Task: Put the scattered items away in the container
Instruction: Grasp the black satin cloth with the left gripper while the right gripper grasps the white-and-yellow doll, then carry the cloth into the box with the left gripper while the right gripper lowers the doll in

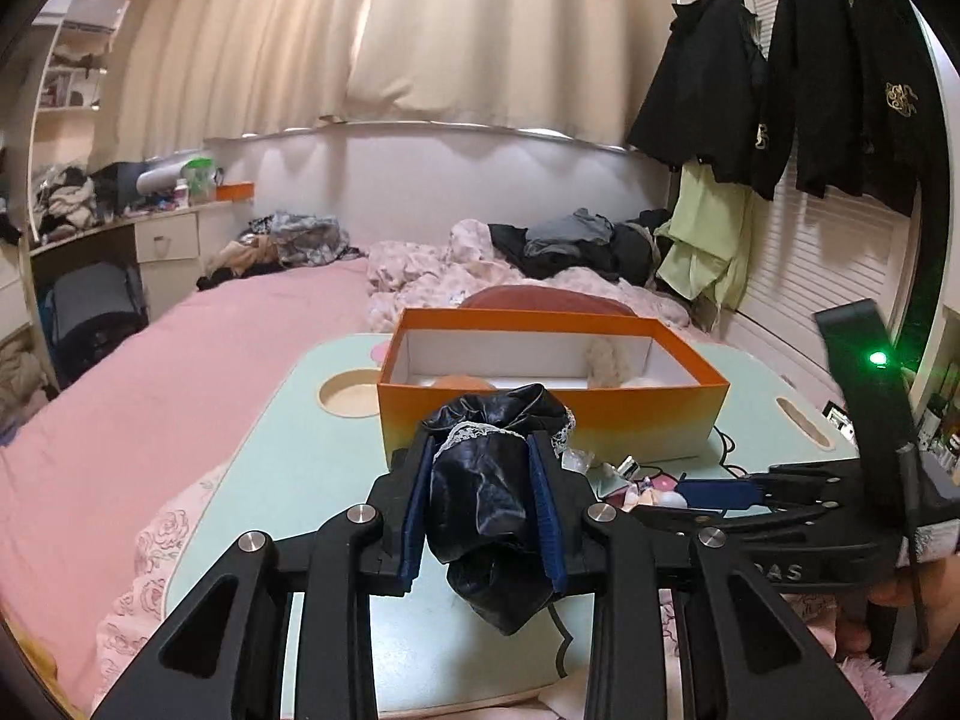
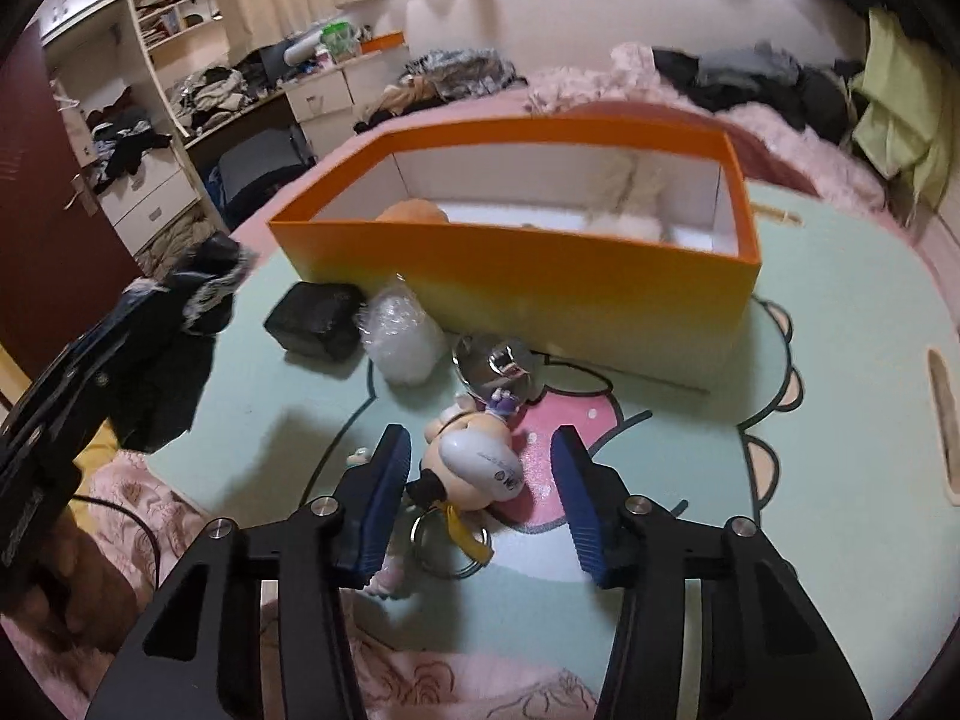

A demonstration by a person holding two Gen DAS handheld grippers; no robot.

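Observation:
My left gripper (image 1: 485, 450) is shut on a black satin cloth with lace trim (image 1: 486, 498), held above the mint lap table (image 1: 312, 468) in front of the orange box (image 1: 558, 414). The cloth also shows at the left of the right wrist view (image 2: 174, 330). The box (image 2: 528, 264) holds a furry toy (image 2: 624, 222) and an orange item (image 2: 414, 213). My right gripper (image 2: 480, 450) is open, its fingers either side of a small doll keychain (image 2: 480, 462) lying on the table. A black pouch (image 2: 318, 318), a bubble-wrap bundle (image 2: 402, 336) and a silver round item (image 2: 498, 366) lie before the box.
The lap table (image 2: 840, 420) sits on a pink bed (image 1: 180, 360) with piled clothes (image 1: 576, 246) behind. A desk with drawers (image 1: 162, 234) stands far left. Black jackets (image 1: 840, 72) hang at the right. The table has a cup recess (image 1: 348, 399).

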